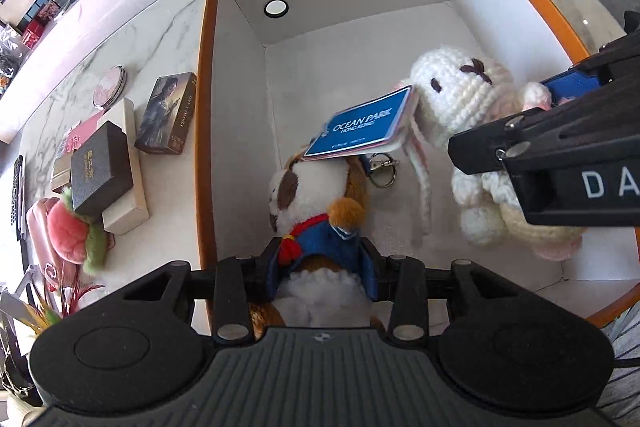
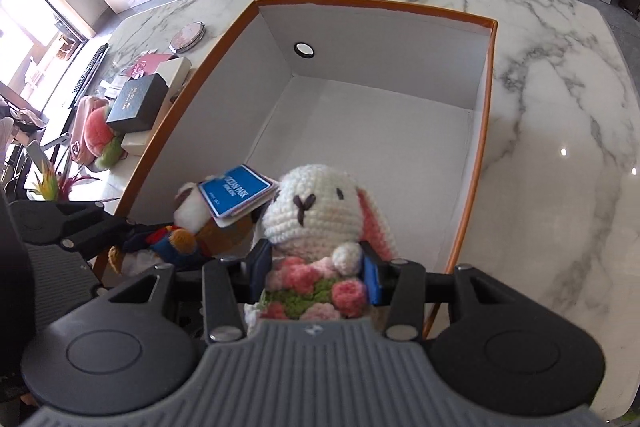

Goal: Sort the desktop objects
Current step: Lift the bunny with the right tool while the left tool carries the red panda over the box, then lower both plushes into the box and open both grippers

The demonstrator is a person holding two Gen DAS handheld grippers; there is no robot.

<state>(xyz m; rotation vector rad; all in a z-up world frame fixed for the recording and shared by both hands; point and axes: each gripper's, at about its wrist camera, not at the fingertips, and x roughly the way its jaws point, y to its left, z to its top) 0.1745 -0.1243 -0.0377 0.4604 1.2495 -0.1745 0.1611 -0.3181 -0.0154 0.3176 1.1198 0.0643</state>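
Left gripper (image 1: 324, 267) clamps plush dog (image 1: 316, 211), right gripper (image 2: 316, 277) clamps crochet bunny (image 2: 316, 215), near box (image 1: 208, 75) corner; tag (image 1: 360, 125) may snag bunny on release.

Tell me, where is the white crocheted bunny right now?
The crocheted bunny is held between the right gripper's fingers, low inside the orange-rimmed box. On its left, the blue tag of the plush dog touches its head.

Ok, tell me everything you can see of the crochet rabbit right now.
The crochet rabbit is white yarn with dark stitched eyes and nose, pink-lined drooping ears and a pink-and-green knitted flower bunch on its front. It sits upright low inside the orange-rimmed box, its body gripped between the right gripper fingers. The plush dog's blue tag touches its head.
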